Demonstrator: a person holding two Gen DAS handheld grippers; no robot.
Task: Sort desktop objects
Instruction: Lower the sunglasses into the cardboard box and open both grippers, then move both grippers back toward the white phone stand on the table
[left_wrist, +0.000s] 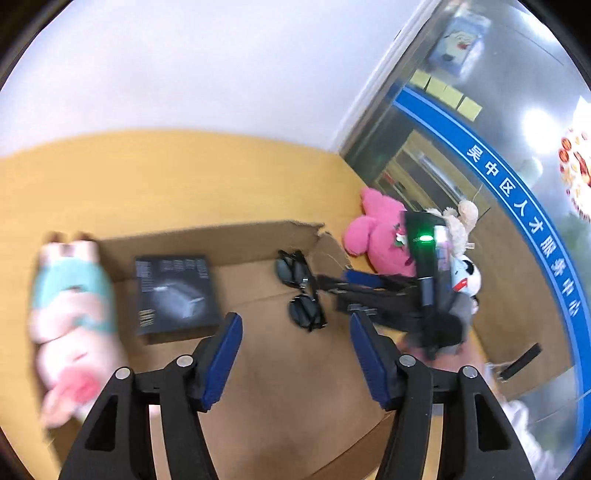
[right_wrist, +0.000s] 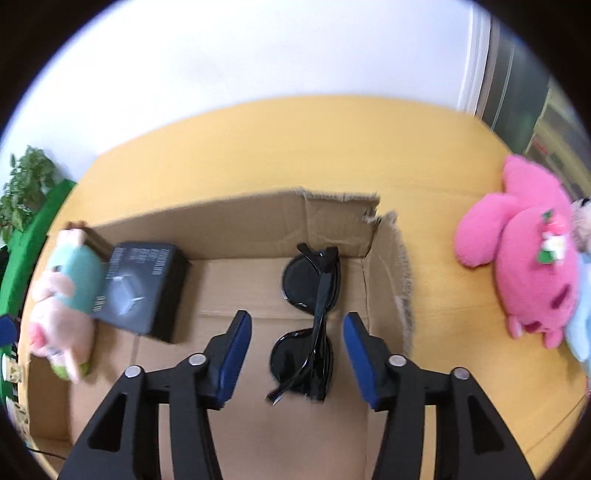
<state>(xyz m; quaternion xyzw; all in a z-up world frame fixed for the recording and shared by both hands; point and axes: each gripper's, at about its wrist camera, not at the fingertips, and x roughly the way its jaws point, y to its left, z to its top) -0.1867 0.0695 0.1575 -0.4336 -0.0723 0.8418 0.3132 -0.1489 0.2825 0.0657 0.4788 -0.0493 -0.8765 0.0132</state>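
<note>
The right gripper (right_wrist: 297, 354) hangs with its jaws spread wide over folded black plastic sunglasses (right_wrist: 308, 325), which lie between its fingers on the floor of a shallow brown cardboard box (right_wrist: 332, 214). The left gripper (left_wrist: 295, 354) is likewise spread and holds nothing. Left in the box lies a black rectangular carton (right_wrist: 142, 286), touching a pale pink plush pig (right_wrist: 64, 302). Right, outside the box, a bright pink plush bear (right_wrist: 532, 254) rests on the yellow wooden table (right_wrist: 258, 147).

Counter (right_wrist: 258, 125): yellow-orange wood top, meeting a plain white wall (right_wrist: 258, 48) at the back. Potted plant (right_wrist: 26, 184): green leaves at the far left edge, beside a green panel (right_wrist: 33, 229). Glass partition (left_wrist: 498, 155): right side, crossed by a blue band with white Chinese characters; yellow sticky notes (left_wrist: 448, 92) in a row above the band.
</note>
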